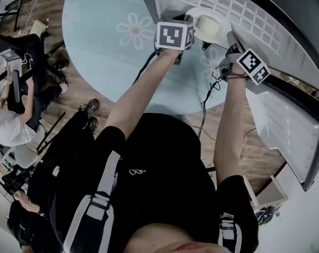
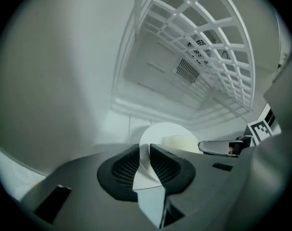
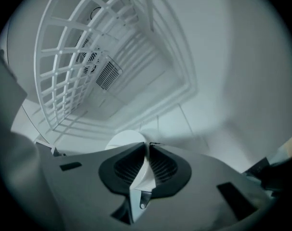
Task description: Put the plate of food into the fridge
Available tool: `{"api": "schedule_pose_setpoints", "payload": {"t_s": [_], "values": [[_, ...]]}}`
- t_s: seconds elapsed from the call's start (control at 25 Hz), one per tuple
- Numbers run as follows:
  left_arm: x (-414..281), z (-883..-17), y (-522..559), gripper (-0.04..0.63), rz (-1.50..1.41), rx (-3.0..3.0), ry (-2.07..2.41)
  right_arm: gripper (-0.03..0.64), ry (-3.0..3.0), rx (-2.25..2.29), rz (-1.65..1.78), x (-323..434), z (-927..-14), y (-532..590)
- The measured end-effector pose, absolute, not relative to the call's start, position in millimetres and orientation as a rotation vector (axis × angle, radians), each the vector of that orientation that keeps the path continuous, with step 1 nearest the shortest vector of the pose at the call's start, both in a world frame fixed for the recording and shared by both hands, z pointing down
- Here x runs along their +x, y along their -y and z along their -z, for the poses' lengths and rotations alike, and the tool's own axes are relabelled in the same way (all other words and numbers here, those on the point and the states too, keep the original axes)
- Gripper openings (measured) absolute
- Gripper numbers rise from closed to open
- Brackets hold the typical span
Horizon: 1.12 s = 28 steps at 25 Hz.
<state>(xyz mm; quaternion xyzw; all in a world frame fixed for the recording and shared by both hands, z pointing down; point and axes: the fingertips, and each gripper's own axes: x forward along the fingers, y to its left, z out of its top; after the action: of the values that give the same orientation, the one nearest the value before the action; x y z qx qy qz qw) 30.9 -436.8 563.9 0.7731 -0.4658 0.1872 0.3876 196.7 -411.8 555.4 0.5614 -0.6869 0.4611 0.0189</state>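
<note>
A white plate (image 1: 208, 19) with a pale block of food (image 1: 211, 25) is held at the mouth of the open fridge (image 1: 254, 15). My left gripper (image 1: 192, 31) is shut on the plate's left rim and my right gripper (image 1: 229, 40) is shut on its right rim. In the left gripper view the plate (image 2: 161, 131) stands edge-on between the pads, with the food (image 2: 183, 143) behind and the right gripper (image 2: 224, 147) beyond it. In the right gripper view the plate (image 3: 123, 141) is pinched in the jaws of the right gripper (image 3: 147, 150) the same way.
A white wire shelf (image 2: 208, 42) hangs above the plate inside the fridge, with a fan vent (image 2: 187, 70) on the back wall. The fridge door (image 1: 291, 130) stands open at my right. A round pale rug (image 1: 107, 41) covers the wooden floor. People (image 1: 12, 115) are at the left.
</note>
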Motion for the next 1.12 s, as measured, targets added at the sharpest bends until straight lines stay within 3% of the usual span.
{"api": "schedule_pose_setpoints", "payload": {"t_s": [0.44,0.64,1.12], "values": [[32,-584,460,0.1,-0.61,2.068,1.202,0.052,2.029,2.017,-1.173,209,-568,431],[24,-567,443,0.025,-0.656,2.129,1.384,0.006,2.138,1.978,-0.978,217,-536,404],[48,-442,338,0.006,-0.18,2.268,1.419,0.004,2.537,1.957,-0.889,204,-425,310]]}}
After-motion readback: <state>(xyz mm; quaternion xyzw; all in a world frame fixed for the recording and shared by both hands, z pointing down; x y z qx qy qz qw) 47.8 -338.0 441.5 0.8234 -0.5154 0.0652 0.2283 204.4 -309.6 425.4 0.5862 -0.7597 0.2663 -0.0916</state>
